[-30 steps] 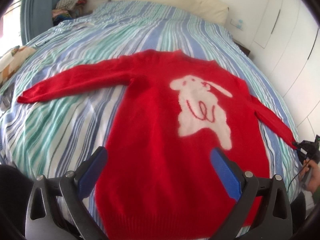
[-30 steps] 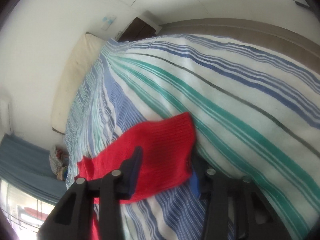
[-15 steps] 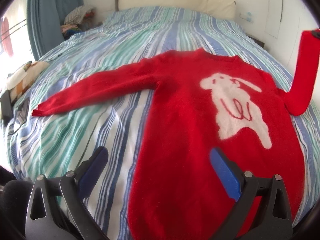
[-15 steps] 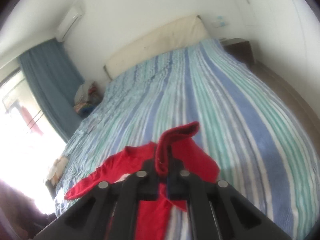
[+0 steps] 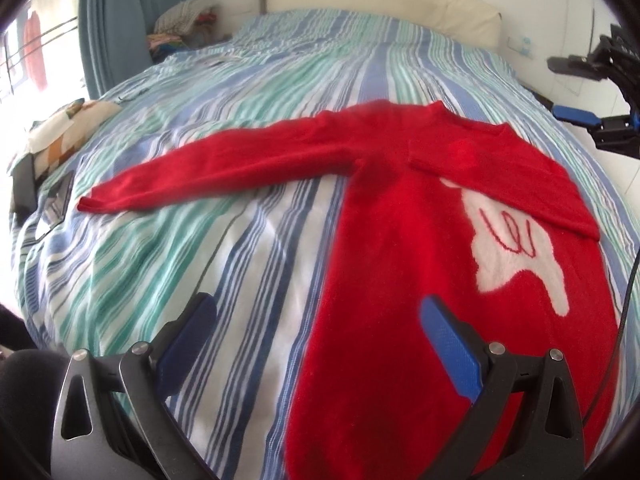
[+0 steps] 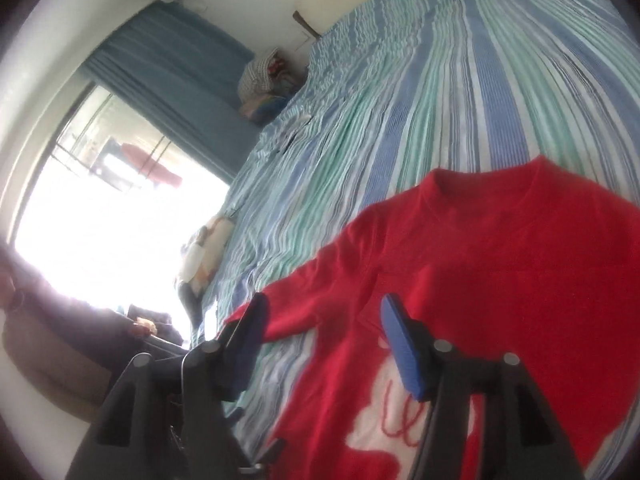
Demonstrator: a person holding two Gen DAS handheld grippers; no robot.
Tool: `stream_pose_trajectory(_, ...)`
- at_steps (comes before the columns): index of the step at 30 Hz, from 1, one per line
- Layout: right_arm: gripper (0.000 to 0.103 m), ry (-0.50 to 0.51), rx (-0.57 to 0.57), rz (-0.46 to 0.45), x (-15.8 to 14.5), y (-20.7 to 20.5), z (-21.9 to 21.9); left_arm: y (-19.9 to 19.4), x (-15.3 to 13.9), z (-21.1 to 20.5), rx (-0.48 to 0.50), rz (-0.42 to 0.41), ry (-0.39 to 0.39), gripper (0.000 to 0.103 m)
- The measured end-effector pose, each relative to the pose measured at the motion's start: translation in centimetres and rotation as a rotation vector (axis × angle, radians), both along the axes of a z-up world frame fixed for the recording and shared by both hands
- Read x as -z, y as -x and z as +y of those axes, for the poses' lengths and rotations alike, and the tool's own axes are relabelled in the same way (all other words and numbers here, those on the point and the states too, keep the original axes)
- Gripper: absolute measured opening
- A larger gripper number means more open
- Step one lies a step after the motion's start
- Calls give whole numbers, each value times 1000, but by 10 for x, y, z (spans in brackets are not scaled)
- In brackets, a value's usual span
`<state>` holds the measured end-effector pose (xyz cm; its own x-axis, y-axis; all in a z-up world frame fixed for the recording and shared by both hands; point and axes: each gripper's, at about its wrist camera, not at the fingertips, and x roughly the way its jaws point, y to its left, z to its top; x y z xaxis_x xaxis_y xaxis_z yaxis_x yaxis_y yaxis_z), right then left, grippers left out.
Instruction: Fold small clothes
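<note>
Left gripper (image 5: 316, 320) is hanging wide apart and empty over the near hem of the red sweater (image 5: 400, 280), which is lying on the striped bed (image 5: 240, 240); right gripper (image 6: 320, 320) is opening above it, nothing between its jaws.

I can read no text, label, brand or number anywhere. The red sweater (image 5: 400, 280) carries only a white animal figure (image 5: 516, 256) with looping red stitching, which spells nothing legible.

Right tongs (image 6: 322, 338), jaws opening and empty, hang above the red sweater (image 6: 500, 260) on the striped bedspread (image 6: 420, 100).
</note>
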<state>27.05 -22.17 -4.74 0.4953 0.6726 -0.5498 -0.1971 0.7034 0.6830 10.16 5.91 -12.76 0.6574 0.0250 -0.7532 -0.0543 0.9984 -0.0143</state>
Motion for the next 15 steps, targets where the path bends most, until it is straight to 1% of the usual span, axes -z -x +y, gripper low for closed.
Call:
stream_pose_trajectory(2, 59, 52, 12, 23, 4, 8, -21, -2, 2, -2, 10, 9, 6, 102)
stream_pose_trajectory(3, 59, 63, 21, 64, 15, 11, -35, -4, 3, -5, 17, 15, 6, 102)
stream_pose_trajectory(5, 59, 81, 50, 196, 45, 13, -67, -3, 4, -9, 27, 21, -1, 102)
stream_pose_trajectory(6, 59, 138, 90, 258, 63, 17, -83, -2, 5, -10, 30, 22, -7, 102)
stream_pose_trajectory(7, 59, 219, 142, 316, 81, 24, -99, -1, 5, -11, 32, 24, -13, 102)
stream_pose_trajectory(8, 47, 276, 185, 359, 97, 33, -116, 0, 6, -12, 31, 26, -18, 102)
stream_pose_trajectory(9, 23, 269, 215, 362, 105, 41, -131, 1, 7, -11, 29, 30, -19, 102)
stream_pose_trajectory(10, 21, 256, 256, 346, 107, 51, -145, 1, 8, -11, 26, 36, -15, 102)
stream_pose_trajectory(11, 23, 266, 300, 327, 103, 60, -154, 1, 9, -10, 24, 42, -7, 102)
stream_pose_trajectory(12, 29, 278, 323, 309, 99, 68, -159, 0, 10, -10, 22, 49, 2, 102)
stream_pose_trajectory(15, 30, 256, 300, 248, 85, 85, -158, -3, 11, -10, 17, 54, 22, 102)
